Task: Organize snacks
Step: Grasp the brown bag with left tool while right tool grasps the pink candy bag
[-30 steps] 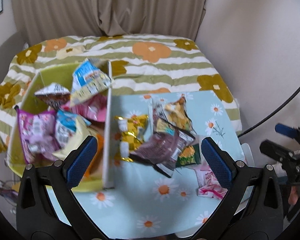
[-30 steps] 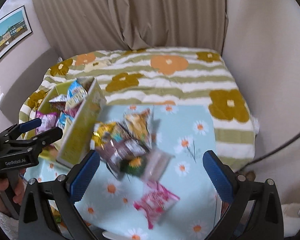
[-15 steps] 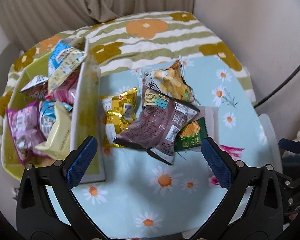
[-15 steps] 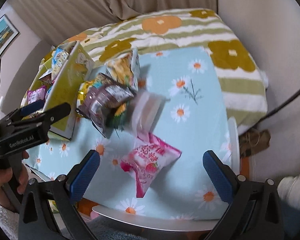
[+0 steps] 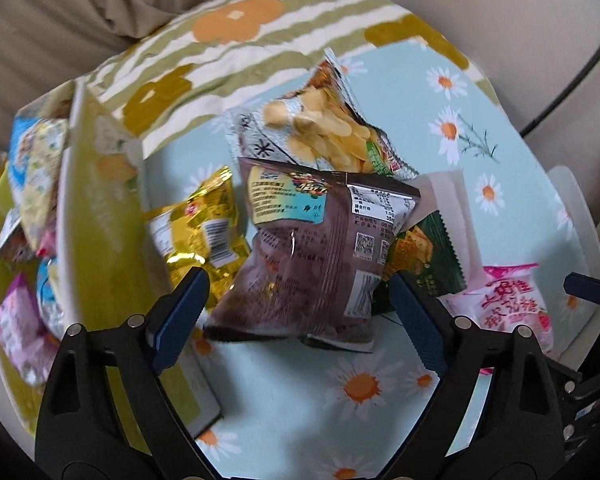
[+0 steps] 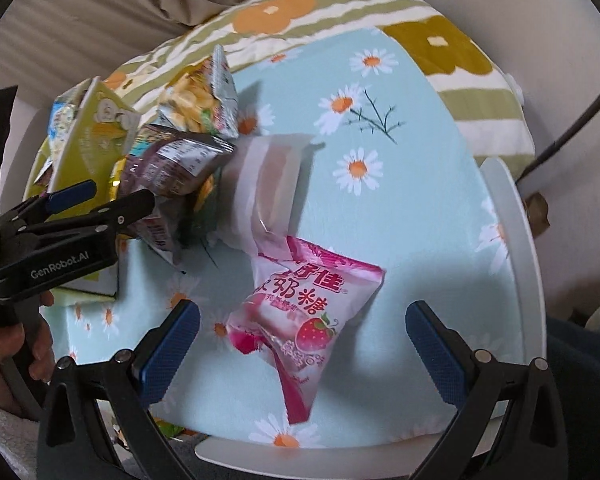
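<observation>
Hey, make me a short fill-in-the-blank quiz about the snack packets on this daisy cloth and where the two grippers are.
1. The left gripper, jaws closing, straddles the ____ snack bag.
2. The right gripper hovers open over the pink packet printed with a ____.
3. The chips bag lies on the far side of the brown bag; the ____ foil packet lies between that bag and the yellow-green box.

Missing words: brown; strawberry; gold

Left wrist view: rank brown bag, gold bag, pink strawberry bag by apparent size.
1. brown bag, clearly the largest, though it lies nearest the camera.
2. gold bag.
3. pink strawberry bag. It looks close to the gold one and sits at the distorted edge, so that order is unsure.
</observation>
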A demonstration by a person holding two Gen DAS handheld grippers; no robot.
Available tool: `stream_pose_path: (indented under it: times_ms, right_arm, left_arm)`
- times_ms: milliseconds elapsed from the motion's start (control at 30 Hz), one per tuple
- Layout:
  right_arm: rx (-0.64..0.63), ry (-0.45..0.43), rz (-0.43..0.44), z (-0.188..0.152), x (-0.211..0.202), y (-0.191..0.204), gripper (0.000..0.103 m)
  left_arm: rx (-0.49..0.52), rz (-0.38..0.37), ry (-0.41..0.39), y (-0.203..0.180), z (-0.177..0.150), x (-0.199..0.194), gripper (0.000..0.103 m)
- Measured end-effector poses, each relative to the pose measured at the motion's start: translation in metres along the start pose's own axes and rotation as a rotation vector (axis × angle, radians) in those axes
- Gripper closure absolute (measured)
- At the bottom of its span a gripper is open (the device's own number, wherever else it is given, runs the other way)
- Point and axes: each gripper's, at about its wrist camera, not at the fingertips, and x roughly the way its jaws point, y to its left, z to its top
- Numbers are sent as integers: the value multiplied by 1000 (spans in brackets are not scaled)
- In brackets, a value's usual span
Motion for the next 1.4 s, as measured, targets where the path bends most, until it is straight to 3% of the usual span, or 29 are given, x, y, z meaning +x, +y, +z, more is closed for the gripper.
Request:
stream_pose_path:
  times_ms: [100, 333, 433, 800, 1100, 1167, 1400]
  right_arm:
    - [24, 13, -7, -1, 9, 4, 0]
    - [48, 19, -58, -4, 22, 8, 0]
    - [54, 20, -71, -5, 27, 9, 0]
    - [8, 30, -116, -1, 39, 25, 2]
    - [-27, 55, -127, -2, 47, 25, 27]
    - [-58, 53, -147, -5, 46, 26, 42]
    - [-68, 57, -110, -6, 38, 9, 51]
  left_arm:
    - [33, -11, 13, -3, 3, 9, 14]
    - [96, -31, 46, -8, 9, 29, 39]
    - [99, -52, 44, -4, 9, 30, 45]
    - [78, -78, 27, 2, 1, 18, 50]
    - [27, -61, 19, 8, -9, 8, 51]
    - [13, -58, 16, 8, -11, 6, 51]
    - [-27, -38, -3, 4, -18, -10, 51]
